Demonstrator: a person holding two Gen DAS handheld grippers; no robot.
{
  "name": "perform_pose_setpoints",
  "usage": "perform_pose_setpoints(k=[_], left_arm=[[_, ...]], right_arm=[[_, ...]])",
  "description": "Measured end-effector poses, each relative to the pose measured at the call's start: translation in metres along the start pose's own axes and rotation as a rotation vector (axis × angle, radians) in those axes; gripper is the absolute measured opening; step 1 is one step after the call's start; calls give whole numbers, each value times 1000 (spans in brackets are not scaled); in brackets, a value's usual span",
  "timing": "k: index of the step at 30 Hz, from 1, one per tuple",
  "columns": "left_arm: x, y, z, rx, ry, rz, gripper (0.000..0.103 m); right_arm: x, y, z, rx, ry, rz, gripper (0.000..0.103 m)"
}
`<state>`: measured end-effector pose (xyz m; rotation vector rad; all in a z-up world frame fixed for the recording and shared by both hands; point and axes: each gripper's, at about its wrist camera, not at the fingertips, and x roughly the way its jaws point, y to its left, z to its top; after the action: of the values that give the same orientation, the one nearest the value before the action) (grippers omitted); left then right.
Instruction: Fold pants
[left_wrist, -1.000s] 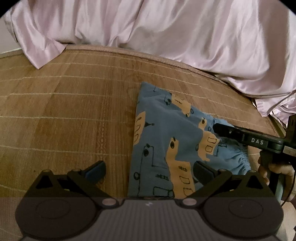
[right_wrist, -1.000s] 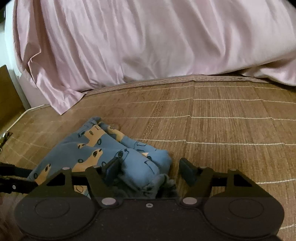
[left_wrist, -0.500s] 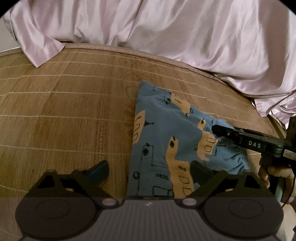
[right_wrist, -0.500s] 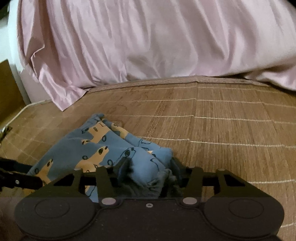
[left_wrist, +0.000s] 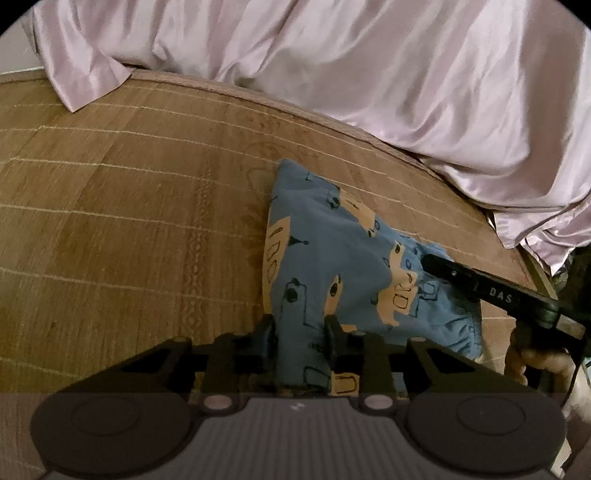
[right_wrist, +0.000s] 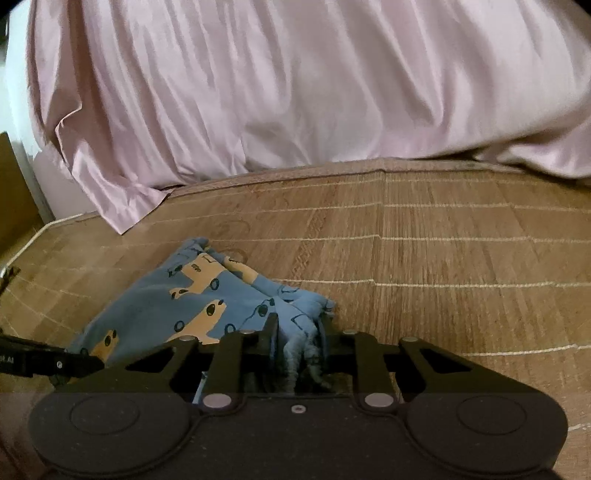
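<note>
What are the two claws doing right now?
Left gripper: closed on the near edge of the blue pants.
Right gripper: closed on the pants' bunched end.

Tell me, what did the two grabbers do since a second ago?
Both closed. The left gripper, open before, now pinches the near edge of the blue pants with orange animal print. The right gripper clamped their bunched end. The pants stayed on the woven bamboo mat.

woven bamboo mat (left_wrist: 129, 221) underneath; pink satin sheet (right_wrist: 295, 92) draped along its far edge
</note>
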<state>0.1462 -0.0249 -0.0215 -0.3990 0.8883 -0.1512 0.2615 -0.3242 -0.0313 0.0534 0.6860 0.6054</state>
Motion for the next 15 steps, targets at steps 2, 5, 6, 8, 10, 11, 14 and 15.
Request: perform_pose_setpoints(k=[2,5,6,8,10,11,14,15], left_arm=[[0,2,0,-27,2,-2,29],[-1,-5,0,-10,-1,16,27],[-2,-8,0,6,-3,23,26],[-2,-14,2,28,-3,36,25],[-2,-17,2,28,0,44,24],[-3,-17,2,24,2,46,24],[-5,-19,3,18,4,49,23],[-6,-20,3,18,3,45,23]], right_arm=[[-4,7,0,-30,-9,-21,20],[-8,22,-1,-119,-11,-82,20],[-9,30,-2,-172,-6,-117,20],[-11,47,-6,-287,-5,-179,19],[-14,62,-11,-390,-20,-231,19],[-16,66,-11,-417,-26,-248,18],[-17,76,-14,-491,-46,-297,18],[-18,80,-15,-525,-55,-318,18]])
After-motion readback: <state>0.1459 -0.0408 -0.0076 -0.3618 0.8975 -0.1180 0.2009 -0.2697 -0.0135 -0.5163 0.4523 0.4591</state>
